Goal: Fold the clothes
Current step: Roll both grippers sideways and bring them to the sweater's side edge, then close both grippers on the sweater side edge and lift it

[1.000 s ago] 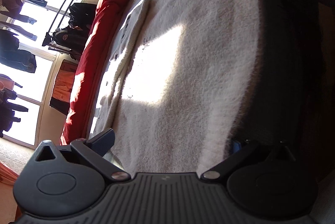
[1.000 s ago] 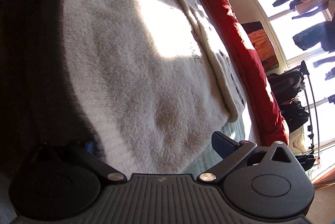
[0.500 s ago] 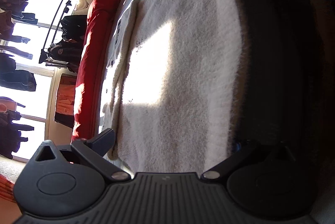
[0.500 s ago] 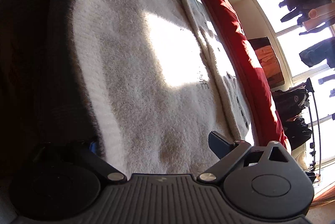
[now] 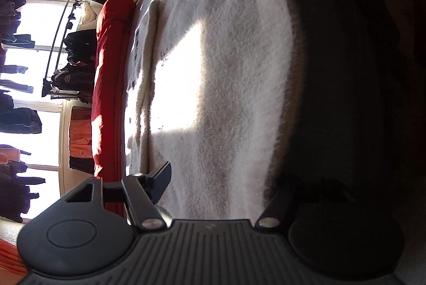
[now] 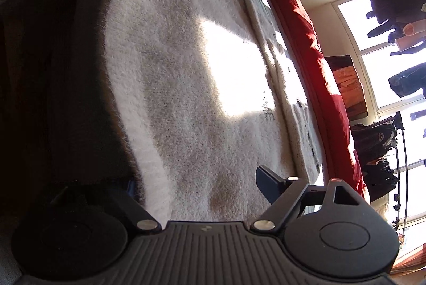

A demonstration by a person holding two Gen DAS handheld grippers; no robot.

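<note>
A fuzzy cream sweater (image 5: 226,77) lies spread flat on a bed; it also fills the right wrist view (image 6: 186,88). A bright patch of sunlight falls on its middle. My left gripper (image 5: 226,183) is open, its jaws wide apart astride one end of the sweater. One dark finger (image 5: 159,178) shows in the light; the other is lost in shadow. My right gripper (image 6: 202,186) is open too, astride the opposite end, with one finger (image 6: 269,183) lit. The other gripper shows at the top edge of each view.
A red duvet roll (image 5: 109,88) runs along the far side of the bed, also in the right wrist view (image 6: 308,40). Behind it stand bright windows and a rail of dark hanging clothes (image 5: 77,50). The near side of the bed is in deep shadow.
Both grippers have shifted along the sweater's near edge and tilted, so each view has rotated. The jaws stay open and the sweater has not moved.
</note>
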